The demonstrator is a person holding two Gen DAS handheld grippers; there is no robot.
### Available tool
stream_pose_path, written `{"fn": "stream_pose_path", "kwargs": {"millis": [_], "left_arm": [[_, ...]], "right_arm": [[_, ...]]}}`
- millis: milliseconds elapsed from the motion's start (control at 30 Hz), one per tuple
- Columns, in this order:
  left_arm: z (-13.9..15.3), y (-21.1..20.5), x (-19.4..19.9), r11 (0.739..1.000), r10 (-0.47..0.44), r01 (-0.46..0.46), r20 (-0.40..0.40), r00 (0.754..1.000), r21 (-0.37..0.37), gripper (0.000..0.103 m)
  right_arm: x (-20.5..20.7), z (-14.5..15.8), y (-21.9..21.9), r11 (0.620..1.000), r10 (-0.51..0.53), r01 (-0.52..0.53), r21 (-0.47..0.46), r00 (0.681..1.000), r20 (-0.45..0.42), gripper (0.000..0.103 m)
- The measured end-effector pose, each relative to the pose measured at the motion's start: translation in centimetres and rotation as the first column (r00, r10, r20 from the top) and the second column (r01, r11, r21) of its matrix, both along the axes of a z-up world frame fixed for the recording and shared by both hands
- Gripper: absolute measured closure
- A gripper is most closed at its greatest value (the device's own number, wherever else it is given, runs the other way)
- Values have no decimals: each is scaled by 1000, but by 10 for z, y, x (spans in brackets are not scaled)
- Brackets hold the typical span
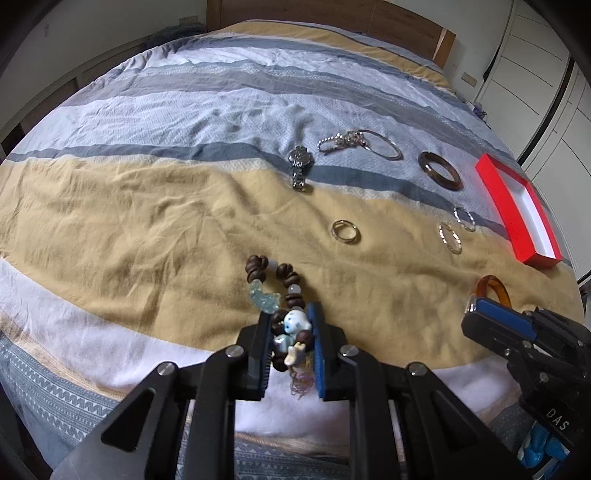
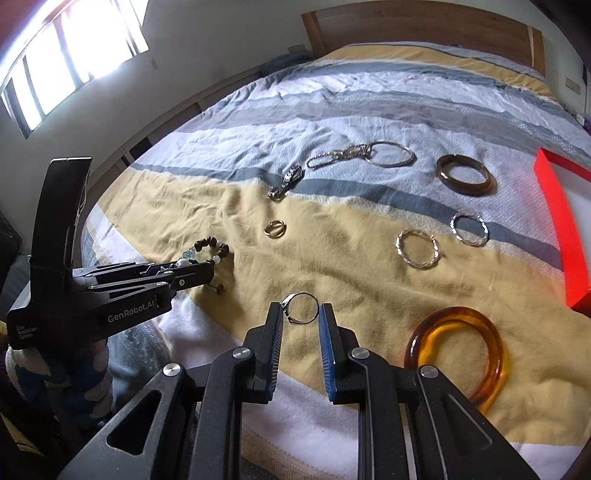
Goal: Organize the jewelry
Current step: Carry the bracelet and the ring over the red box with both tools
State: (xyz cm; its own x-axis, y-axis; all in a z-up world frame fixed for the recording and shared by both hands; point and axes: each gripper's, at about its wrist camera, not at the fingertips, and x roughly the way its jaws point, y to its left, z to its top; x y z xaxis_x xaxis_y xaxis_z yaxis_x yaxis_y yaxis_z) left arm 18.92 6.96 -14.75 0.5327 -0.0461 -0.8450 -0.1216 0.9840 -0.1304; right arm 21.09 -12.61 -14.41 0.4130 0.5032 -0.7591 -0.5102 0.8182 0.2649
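Note:
My left gripper [image 1: 290, 314] is shut on a brown bead bracelet [image 1: 275, 280] with a pale charm, held just above the bedspread; it also shows in the right wrist view [image 2: 212, 251]. My right gripper [image 2: 301, 312] is shut on a thin silver ring [image 2: 301, 307] pinched between its fingertips. An amber bangle [image 2: 460, 347] lies right of it. The red open box [image 1: 517, 210] with a white inside sits at the right edge of the bed.
On the bedspread lie a watch [image 1: 300, 166], a silver chain with a thin bangle [image 1: 360, 144], a dark brown bangle [image 1: 439, 170], a gold double ring [image 1: 345, 230] and two twisted silver hoops [image 2: 417, 247] [image 2: 469, 229]. A wooden headboard [image 1: 332, 18] stands beyond.

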Motion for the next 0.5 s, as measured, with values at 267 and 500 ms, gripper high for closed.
{"fn": "stream_pose_path", "kwargs": {"millis": [267,500], "left_arm": [[46,-48,7,995,-89,92,68,994,-47,86],[82,-149,56,954,-264,280,141,954,-108,86]], "right_arm": [[-7,38,-72,991,-134,132,28,988,73,84],[21,53,-175,953,-295,301,-23,945,142,84]]}}
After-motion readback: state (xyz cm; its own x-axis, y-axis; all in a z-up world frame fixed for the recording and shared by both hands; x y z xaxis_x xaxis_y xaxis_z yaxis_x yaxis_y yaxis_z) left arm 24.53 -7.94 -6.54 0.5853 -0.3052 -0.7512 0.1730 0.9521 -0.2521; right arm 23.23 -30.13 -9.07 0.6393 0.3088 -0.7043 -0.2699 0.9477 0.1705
